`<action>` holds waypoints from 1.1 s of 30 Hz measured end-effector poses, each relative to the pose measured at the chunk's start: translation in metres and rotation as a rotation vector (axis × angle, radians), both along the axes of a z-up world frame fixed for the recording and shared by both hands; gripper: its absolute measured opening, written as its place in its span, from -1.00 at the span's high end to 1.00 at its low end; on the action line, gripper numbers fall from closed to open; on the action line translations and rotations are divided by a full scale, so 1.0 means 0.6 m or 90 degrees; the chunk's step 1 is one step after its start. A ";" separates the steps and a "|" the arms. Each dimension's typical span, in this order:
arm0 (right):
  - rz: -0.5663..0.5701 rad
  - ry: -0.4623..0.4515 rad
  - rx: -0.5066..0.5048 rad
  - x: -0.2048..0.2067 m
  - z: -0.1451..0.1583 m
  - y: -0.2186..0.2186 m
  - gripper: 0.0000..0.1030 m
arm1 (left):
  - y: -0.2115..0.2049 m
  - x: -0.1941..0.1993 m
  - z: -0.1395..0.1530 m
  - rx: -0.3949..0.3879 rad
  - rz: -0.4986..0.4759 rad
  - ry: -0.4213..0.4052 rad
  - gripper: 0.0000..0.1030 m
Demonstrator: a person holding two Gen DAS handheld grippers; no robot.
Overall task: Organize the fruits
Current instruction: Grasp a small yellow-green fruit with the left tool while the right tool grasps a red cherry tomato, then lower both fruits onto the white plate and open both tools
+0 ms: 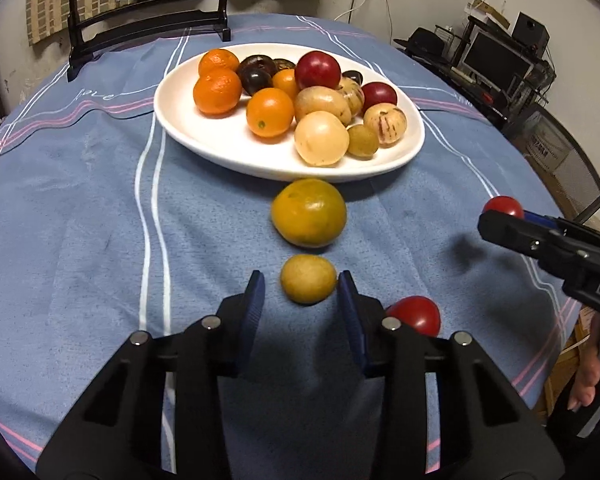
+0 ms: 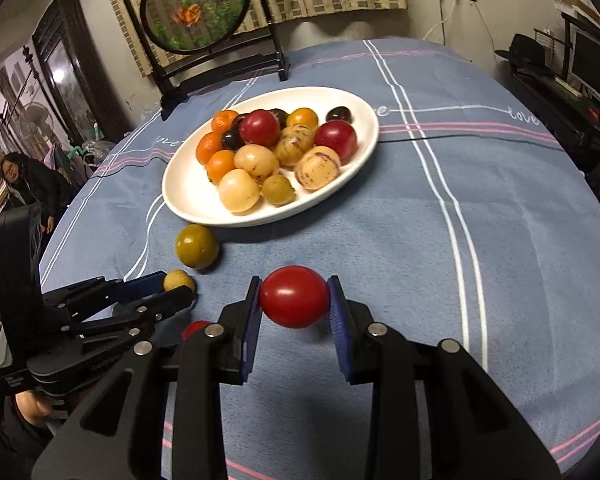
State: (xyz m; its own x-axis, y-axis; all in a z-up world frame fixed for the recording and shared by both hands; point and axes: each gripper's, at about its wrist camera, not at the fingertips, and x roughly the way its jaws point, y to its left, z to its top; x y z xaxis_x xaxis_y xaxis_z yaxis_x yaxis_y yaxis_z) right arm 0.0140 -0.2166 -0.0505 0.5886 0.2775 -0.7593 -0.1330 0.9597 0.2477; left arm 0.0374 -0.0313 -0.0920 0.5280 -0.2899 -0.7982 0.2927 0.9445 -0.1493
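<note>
A white oval plate holds several oranges, red, dark and pale fruits. On the cloth in front of it lie a yellow-green citrus, a small tan fruit and a red fruit. My left gripper is open with the small tan fruit between its fingertips. My right gripper is shut on a red tomato-like fruit, held just above the cloth.
A blue striped tablecloth covers the round table. A black-framed round screen stands at the table's far edge. A person sits at the left; shelves and a monitor stand at the right.
</note>
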 end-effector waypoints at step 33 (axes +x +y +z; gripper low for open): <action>0.050 -0.033 -0.060 0.127 0.064 0.068 0.37 | 0.026 0.149 0.122 -0.014 0.024 -0.057 0.44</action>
State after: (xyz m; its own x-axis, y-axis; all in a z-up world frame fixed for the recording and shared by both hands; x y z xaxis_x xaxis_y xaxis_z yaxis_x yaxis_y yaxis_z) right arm 0.0903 -0.1758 -0.0118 0.6067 0.2530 -0.7536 -0.2185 0.9646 0.1480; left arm 0.1269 -0.0159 -0.0186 0.6085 -0.2852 -0.7406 0.2699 0.9519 -0.1448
